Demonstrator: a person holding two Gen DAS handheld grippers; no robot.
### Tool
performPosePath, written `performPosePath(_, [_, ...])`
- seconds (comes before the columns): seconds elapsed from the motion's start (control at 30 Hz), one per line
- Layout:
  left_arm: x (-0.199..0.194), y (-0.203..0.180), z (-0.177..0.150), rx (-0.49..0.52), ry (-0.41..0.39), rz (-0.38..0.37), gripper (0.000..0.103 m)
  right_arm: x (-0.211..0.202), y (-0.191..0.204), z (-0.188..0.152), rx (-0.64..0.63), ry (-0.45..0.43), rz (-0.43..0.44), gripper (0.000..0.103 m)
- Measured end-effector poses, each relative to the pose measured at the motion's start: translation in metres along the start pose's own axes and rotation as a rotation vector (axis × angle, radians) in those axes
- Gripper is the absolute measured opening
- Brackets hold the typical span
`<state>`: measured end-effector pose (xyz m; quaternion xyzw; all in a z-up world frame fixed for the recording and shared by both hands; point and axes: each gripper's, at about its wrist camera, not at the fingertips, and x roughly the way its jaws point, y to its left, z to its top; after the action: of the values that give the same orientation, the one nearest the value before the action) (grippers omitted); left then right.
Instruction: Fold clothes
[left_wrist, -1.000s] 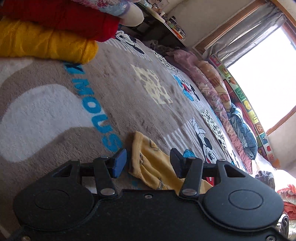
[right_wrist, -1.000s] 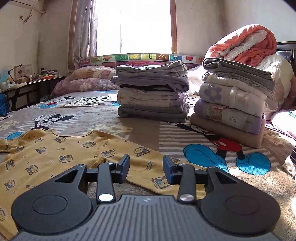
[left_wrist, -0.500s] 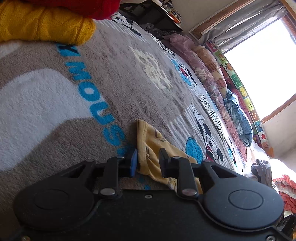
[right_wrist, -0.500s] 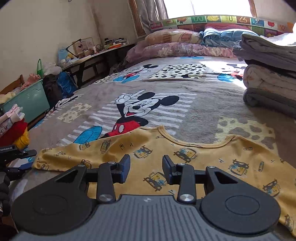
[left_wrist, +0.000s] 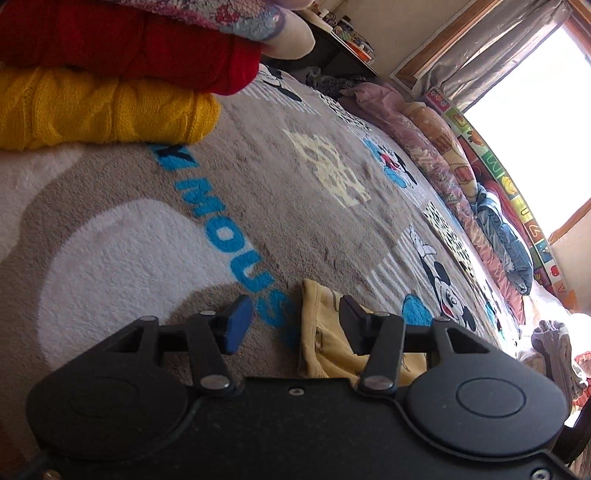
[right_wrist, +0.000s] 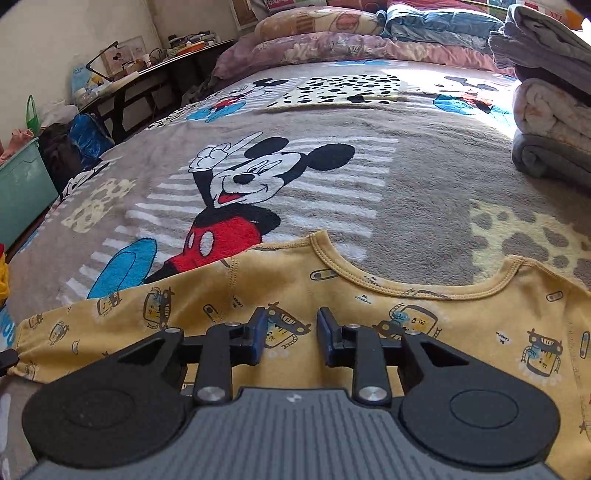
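A yellow child's top with small cartoon prints (right_wrist: 369, 306) lies flat on the Mickey Mouse blanket (right_wrist: 424, 184), neckline (right_wrist: 406, 290) facing away. My right gripper (right_wrist: 291, 332) hovers low over the cloth just below the neckline. Its jaws are closing, and only flat printed fabric shows in the narrow gap between them. In the left wrist view the top's sleeve cuff (left_wrist: 317, 321) lies on the blanket (left_wrist: 258, 177). My left gripper (left_wrist: 293, 319) is around it with jaws opening; the cuff sits nearer the right finger (left_wrist: 351, 314), and no pad presses on it.
Folded yellow (left_wrist: 103, 110) and red (left_wrist: 129, 48) knitted sweaters are stacked at the blanket's far left. Folded blankets (right_wrist: 550, 122) are piled at the right. Pillows (right_wrist: 332, 44) line the far edge. A green bin (right_wrist: 22, 184) and a cluttered desk (right_wrist: 147, 70) stand beside the bed.
The left gripper closed on the sleeve cuff, then opened again. The right gripper swung left from the blanket stacks to the top's neckline, moved closer, and its jaws narrowed.
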<state>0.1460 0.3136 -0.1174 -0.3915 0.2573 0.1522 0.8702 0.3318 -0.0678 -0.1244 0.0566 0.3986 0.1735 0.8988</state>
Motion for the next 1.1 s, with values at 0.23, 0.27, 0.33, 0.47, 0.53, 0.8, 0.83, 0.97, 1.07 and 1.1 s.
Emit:
performPosePath(0.23, [0.013,-0.003,0.010,-0.126,-0.027,-0.015,0.052,0.004,0.012,0.052,-0.164,-0.021,0.054,0.031])
performPosePath(0.27, [0.016,-0.002,0.011,-0.135,-0.023,-0.013,0.052,0.008,0.015,0.060,-0.189,0.005,0.071,0.031])
performPosePath(0.33, [0.022,-0.001,0.013,-0.151,-0.015,-0.009,0.052,0.017,0.022,0.075,-0.254,0.065,0.108,0.031])
performPosePath(0.47, [0.029,0.001,0.016,-0.166,-0.009,-0.005,0.052,0.036,0.030,0.105,-0.432,0.200,0.169,0.031])
performPosePath(0.53, [0.031,0.001,0.017,-0.167,-0.009,-0.005,0.052,0.040,0.033,0.114,-0.525,0.266,0.175,0.031])
performPosePath(0.8, [0.035,0.002,0.019,-0.156,-0.009,-0.008,0.052,0.062,0.050,0.104,-0.727,0.433,0.224,0.033])
performPosePath(0.83, [0.035,0.002,0.019,-0.157,-0.008,-0.009,0.052,0.068,0.051,0.102,-0.745,0.450,0.224,0.033])
performPosePath(0.97, [0.036,0.001,0.018,-0.152,-0.008,-0.009,0.052,0.074,0.057,0.094,-0.813,0.454,0.229,0.035])
performPosePath(1.07, [0.036,0.000,0.018,-0.148,-0.008,-0.007,0.052,0.075,0.062,0.090,-0.873,0.454,0.239,0.037])
performPosePath(1.1, [0.036,0.001,0.018,-0.150,-0.008,-0.009,0.052,0.075,0.063,0.090,-0.887,0.457,0.243,0.037])
